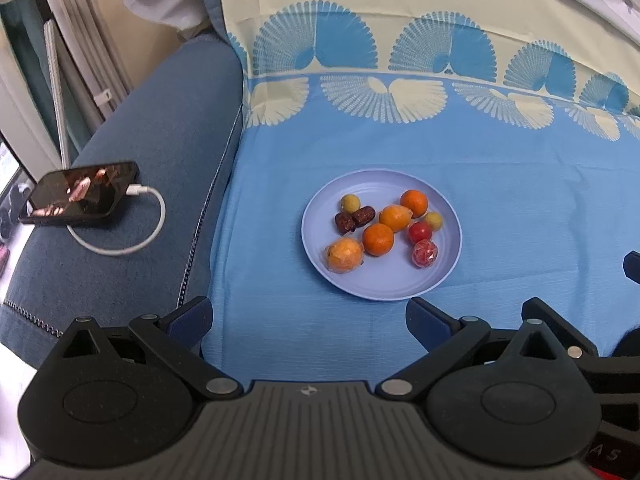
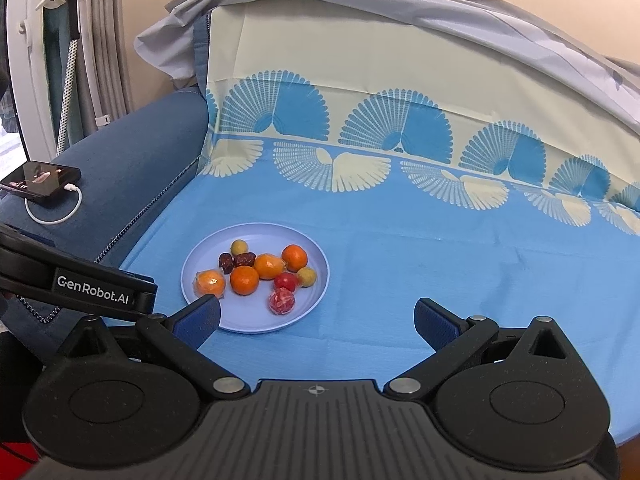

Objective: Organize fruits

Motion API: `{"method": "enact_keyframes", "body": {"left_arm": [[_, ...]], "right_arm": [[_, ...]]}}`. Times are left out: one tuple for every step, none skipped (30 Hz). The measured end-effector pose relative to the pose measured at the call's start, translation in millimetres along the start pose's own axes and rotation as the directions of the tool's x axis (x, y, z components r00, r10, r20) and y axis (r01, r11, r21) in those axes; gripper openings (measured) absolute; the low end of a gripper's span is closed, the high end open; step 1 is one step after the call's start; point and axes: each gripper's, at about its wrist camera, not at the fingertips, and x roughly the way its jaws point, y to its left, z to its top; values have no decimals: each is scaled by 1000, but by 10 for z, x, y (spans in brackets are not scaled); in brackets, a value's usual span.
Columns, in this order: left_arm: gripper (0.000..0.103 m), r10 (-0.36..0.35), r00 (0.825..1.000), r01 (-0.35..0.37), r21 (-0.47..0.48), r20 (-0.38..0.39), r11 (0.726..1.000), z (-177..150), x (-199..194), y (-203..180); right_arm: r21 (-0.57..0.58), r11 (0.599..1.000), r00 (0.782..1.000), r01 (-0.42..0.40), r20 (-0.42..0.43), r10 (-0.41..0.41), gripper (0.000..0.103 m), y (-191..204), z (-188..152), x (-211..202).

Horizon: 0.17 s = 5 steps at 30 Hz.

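Two tools are held wide and empty: left tool (image 1: 308, 320), right tool (image 2: 318, 318). Mixed fruits are seen heaped touching on the plate (image 1: 400, 284), just ahead of both. Round fruits could be nudged off the rim onto the sofa cloth (image 2: 440, 272) if pinched off-centre.

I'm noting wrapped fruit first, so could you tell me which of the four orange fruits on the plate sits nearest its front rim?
The wrapped orange fruit at the plate's front-left; the other three lie farther back.
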Motion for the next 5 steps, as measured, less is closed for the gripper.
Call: {"method": "enact_keyframes", "body": {"left_arm": [[103,-9,1000,9,-7,-10,1000,6,13,12],[103,-14,1000,14,-11,-15,1000,8,25,20],[103,-10,1000,10,-13,-15,1000,8,34,22],[103,-1,1000,1,-11,-12,1000,6,41,20],[103,5,1000,-5,-7,-13,1000,8,51,17]], "right_arm": [[-2,1000,1000,-2,-1,2,102,0,4,5],[-4,1000,1000,-5,-1,5,102,2,7,12],[-8,1000,1000,-6,-2,6,102,2,13,22],[-9,1000,1000,-6,-2,6,102,1,16,31],[-7,1000,1000,-7,-3,7,102,-7,20,45]]}}
